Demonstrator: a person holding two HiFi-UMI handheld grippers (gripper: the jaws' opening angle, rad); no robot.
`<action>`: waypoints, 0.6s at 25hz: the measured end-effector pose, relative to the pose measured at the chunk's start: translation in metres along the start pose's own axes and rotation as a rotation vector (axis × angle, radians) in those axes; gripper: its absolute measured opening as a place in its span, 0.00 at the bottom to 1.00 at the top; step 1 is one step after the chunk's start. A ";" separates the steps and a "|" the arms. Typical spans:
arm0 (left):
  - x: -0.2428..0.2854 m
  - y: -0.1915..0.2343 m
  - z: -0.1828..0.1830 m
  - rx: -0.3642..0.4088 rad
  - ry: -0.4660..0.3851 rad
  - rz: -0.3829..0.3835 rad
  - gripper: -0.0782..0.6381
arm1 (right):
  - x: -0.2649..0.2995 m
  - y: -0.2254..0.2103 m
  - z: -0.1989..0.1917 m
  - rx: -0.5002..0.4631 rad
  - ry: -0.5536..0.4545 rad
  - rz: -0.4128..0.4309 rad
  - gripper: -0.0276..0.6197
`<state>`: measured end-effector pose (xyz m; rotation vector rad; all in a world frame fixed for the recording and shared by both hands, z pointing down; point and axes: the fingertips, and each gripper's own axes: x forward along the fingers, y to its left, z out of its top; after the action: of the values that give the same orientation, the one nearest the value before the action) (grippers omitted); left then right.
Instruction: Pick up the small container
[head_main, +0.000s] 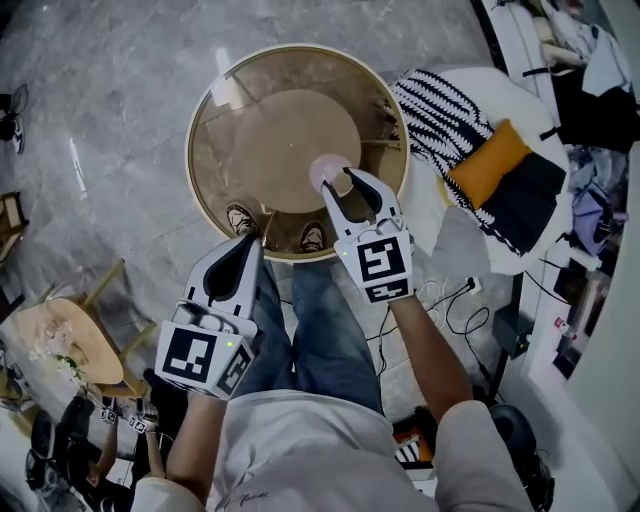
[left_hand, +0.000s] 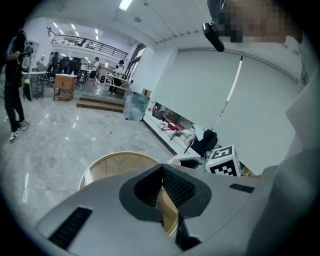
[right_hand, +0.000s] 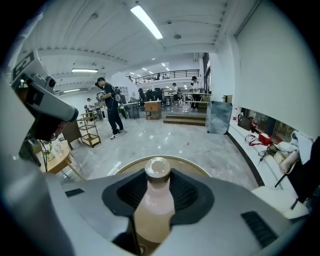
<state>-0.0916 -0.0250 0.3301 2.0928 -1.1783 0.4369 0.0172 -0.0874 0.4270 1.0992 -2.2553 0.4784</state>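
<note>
The small container is a pale pink bottle (head_main: 329, 171) with a round cap, also in the right gripper view (right_hand: 155, 200). My right gripper (head_main: 346, 190) is shut on its body, and its neck and cap stand up between the dark pads (right_hand: 186, 192). It is held over the near right part of the round glass table (head_main: 215, 110). My left gripper (head_main: 252, 244) is nearer me, over the table's near rim, with its jaws together at the tips and nothing between them (left_hand: 161, 172). The right gripper's marker cube (left_hand: 223, 161) shows beyond it in the left gripper view.
A chair with a black-and-white striped throw (head_main: 440, 110) and an orange cushion (head_main: 487, 160) stands right of the table. A small wooden side table (head_main: 70, 340) is at lower left. Cables (head_main: 455, 300) lie on the floor. My shoes (head_main: 242, 218) show through the glass.
</note>
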 end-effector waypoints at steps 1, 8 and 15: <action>-0.001 -0.002 0.001 0.000 -0.003 -0.001 0.13 | -0.003 0.001 0.003 -0.004 -0.002 0.004 0.27; -0.015 -0.016 0.008 -0.007 -0.030 -0.012 0.13 | -0.025 0.014 0.021 -0.033 -0.013 0.030 0.27; -0.033 -0.024 0.015 -0.038 -0.065 -0.004 0.13 | -0.046 0.026 0.035 -0.059 -0.024 0.059 0.27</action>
<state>-0.0889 -0.0071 0.2907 2.0902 -1.2106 0.3442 0.0075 -0.0635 0.3695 1.0160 -2.3127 0.4218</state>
